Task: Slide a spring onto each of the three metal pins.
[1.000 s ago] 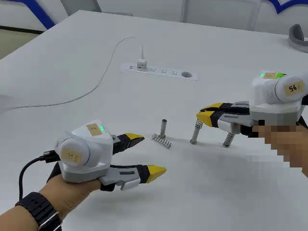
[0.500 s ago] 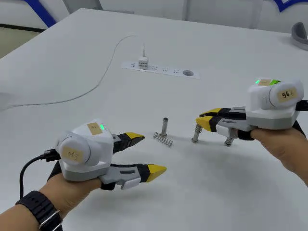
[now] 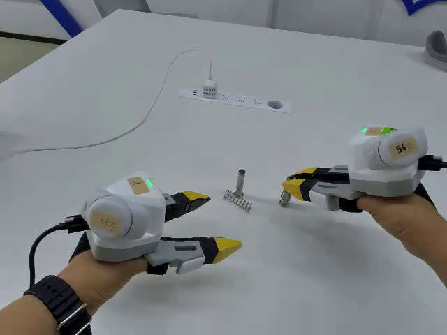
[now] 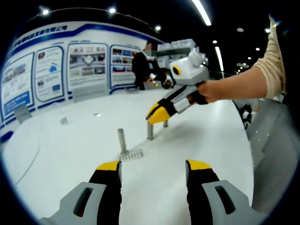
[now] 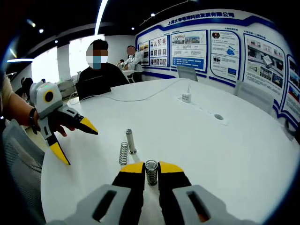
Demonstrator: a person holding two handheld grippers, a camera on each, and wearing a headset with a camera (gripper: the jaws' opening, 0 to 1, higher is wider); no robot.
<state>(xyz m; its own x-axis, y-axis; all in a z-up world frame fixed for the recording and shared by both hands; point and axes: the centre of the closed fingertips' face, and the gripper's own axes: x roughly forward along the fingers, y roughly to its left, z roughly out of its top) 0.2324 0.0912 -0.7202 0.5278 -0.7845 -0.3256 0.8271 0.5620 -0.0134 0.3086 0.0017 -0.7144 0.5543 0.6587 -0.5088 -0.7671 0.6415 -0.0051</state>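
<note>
your right tool [image 5: 151, 168] hugs the sprung pin [image 5: 151, 175], pinch unclear | left tool [image 3: 222, 222] released | jerk away and you topple it (loose spring [image 3: 237, 202] may roll too)

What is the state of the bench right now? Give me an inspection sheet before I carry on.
Surface: white table, bare around the work.
Job's things: bare pin upright; loose spring lying at its foot; sprung pin between the right jaws; third pin beyond it, detail too small to tell.
Clutter: grey object at the far edge.
Grippers: left gripper open, holding nothing; right gripper jaws close about the sprung pin, grip unclear.
Cables: black lead on the left gripper; white cable; power strip.
Surroundings: display boards; people.
</note>
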